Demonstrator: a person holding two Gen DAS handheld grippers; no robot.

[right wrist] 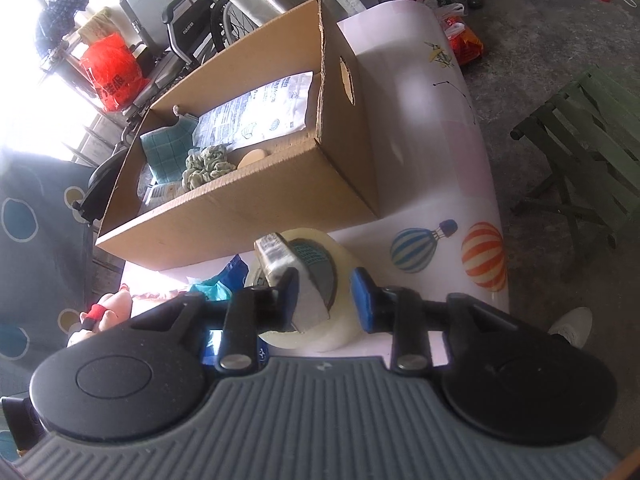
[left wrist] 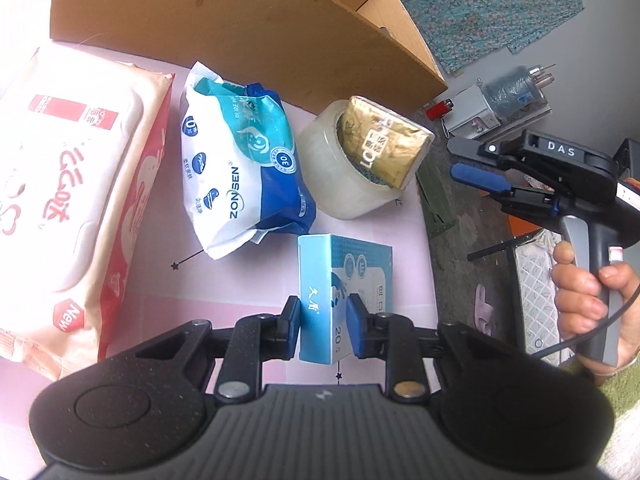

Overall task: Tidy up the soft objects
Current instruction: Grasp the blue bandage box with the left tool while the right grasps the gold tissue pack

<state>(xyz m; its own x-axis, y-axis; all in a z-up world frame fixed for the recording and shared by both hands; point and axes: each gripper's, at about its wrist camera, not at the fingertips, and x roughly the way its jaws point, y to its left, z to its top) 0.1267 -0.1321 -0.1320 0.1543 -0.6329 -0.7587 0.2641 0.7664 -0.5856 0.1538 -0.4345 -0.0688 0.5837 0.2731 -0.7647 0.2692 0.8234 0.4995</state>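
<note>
left claw (left wrist: 324,314) is clamped on the little blue box (left wrist: 320,300), right claw (right wrist: 326,300) hangs loose — lift straight, then over the cardboard box (right wrist: 256,200) wall before dropping it.

- Cardboard box (left wrist: 224,24) stands at the back of the table (left wrist: 400,220).
- Before it, left to right: wipes pack (left wrist: 68,200), tissue bag (left wrist: 240,160), tape roll (left wrist: 360,168) with packet (left wrist: 384,140) propped in it.
- Small carton (left wrist: 340,280) nearest.
</note>
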